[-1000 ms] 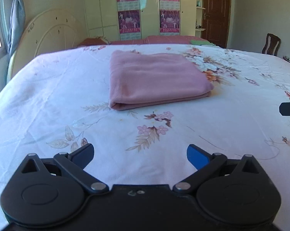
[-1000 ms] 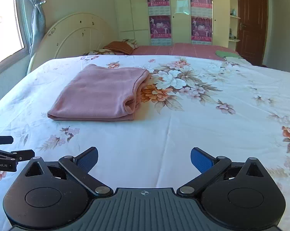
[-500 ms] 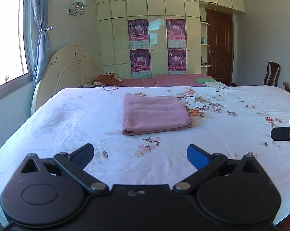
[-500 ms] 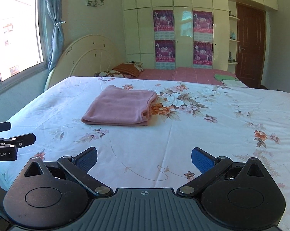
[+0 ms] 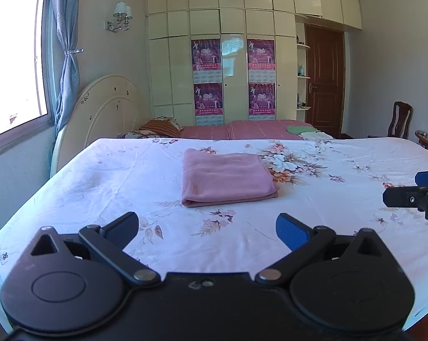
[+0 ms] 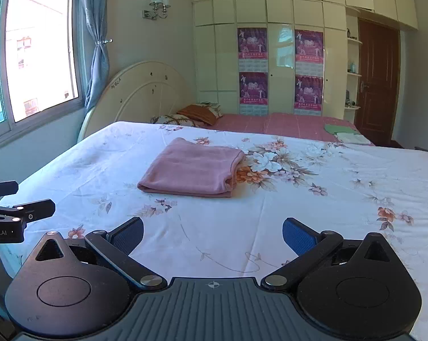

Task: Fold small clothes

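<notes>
A folded pink garment [image 5: 225, 179] lies flat on the floral bed sheet [image 5: 114, 182], near the bed's middle; it also shows in the right wrist view [image 6: 191, 167]. My left gripper [image 5: 208, 227] is open and empty, well back from the garment above the bed's near edge. My right gripper [image 6: 214, 233] is open and empty, also well back from it. The right gripper's fingers show at the right edge of the left wrist view [image 5: 412, 193]. The left gripper's fingers show at the left edge of the right wrist view [image 6: 23, 213].
A cream headboard [image 5: 106, 110] stands at the bed's left. A second bed with a red cover [image 5: 242, 130] and folded green and white cloths [image 5: 307, 132] lies behind. A wardrobe, a brown door [image 5: 324, 79] and a chair [image 5: 401, 119] stand at the back and right.
Both grippers have pulled back and risen away from the folded garment, which now looks smaller and farther off. Both stay open.
</notes>
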`<action>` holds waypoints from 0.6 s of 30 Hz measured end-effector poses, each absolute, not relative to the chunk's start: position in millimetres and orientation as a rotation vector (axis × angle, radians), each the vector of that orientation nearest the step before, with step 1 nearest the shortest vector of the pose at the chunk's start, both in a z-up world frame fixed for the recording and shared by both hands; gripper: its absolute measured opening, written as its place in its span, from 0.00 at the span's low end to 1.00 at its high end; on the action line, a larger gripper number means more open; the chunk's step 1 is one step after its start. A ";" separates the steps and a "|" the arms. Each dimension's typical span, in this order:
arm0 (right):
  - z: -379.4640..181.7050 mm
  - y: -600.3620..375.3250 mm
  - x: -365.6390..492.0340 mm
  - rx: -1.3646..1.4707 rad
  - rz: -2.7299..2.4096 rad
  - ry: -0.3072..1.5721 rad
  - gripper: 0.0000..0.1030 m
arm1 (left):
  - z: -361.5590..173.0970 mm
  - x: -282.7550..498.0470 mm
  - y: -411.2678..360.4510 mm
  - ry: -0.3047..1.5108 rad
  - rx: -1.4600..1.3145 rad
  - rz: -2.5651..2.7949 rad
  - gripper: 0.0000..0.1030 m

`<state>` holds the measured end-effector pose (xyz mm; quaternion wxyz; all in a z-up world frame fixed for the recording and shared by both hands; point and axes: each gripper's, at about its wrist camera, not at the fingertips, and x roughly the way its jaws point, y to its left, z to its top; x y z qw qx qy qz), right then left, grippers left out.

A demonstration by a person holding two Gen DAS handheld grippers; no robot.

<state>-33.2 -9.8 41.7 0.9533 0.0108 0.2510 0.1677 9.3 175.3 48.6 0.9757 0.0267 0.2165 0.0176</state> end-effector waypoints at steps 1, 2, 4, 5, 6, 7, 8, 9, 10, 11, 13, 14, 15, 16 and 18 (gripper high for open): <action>42.6 -9.9 -33.6 0.021 0.345 0.508 1.00 | 48.6 9.0 175.3 0.435 0.052 0.034 1.00; 43.6 -9.5 -34.3 0.022 0.347 0.507 1.00 | 48.7 8.9 175.2 0.433 0.051 0.034 1.00; 45.2 -9.7 -35.0 0.022 0.349 0.503 1.00 | 48.7 8.4 174.6 0.433 0.048 0.030 1.00; 45.9 -10.0 -35.1 0.021 0.349 0.502 1.00 | 48.8 7.9 174.3 0.432 0.047 0.028 1.00; 46.4 -9.9 -35.5 0.020 0.349 0.501 1.00 | 48.8 7.6 174.2 0.431 0.047 0.025 1.00; 46.1 -10.3 -35.3 0.021 0.348 0.501 1.00 | 49.0 7.4 173.9 0.430 0.048 0.023 1.00; 46.7 -10.1 -36.1 0.020 0.347 0.500 1.00 | 49.2 7.5 173.4 0.430 0.049 0.022 1.00; 47.1 -9.9 -36.6 0.020 0.345 0.500 1.00 | 49.5 7.3 173.4 0.428 0.049 0.019 1.00; 47.2 -10.4 -37.1 0.020 0.343 0.500 1.00 | 49.7 7.3 174.0 0.427 0.049 0.016 1.00; 47.4 -10.6 -37.4 0.021 0.341 0.500 1.00 | 50.1 7.4 173.8 0.426 0.049 0.014 1.00; 47.3 -10.9 -37.0 0.023 0.338 0.502 1.00 | 50.8 7.9 173.5 0.423 0.050 0.011 1.00; 46.6 -11.5 -36.2 0.023 0.336 0.504 1.00 | 51.0 8.3 173.4 0.423 0.050 0.010 1.00; 46.2 -11.9 -36.4 0.023 0.334 0.505 1.00 | 51.6 8.7 173.8 0.421 0.050 0.009 1.00; 46.3 -11.8 -36.5 0.023 0.332 0.505 1.00 | 51.7 8.9 173.8 0.421 0.050 0.008 1.00; 46.5 -11.6 -37.0 0.023 0.332 0.504 1.00 | 51.6 8.9 174.3 0.421 0.052 0.006 1.00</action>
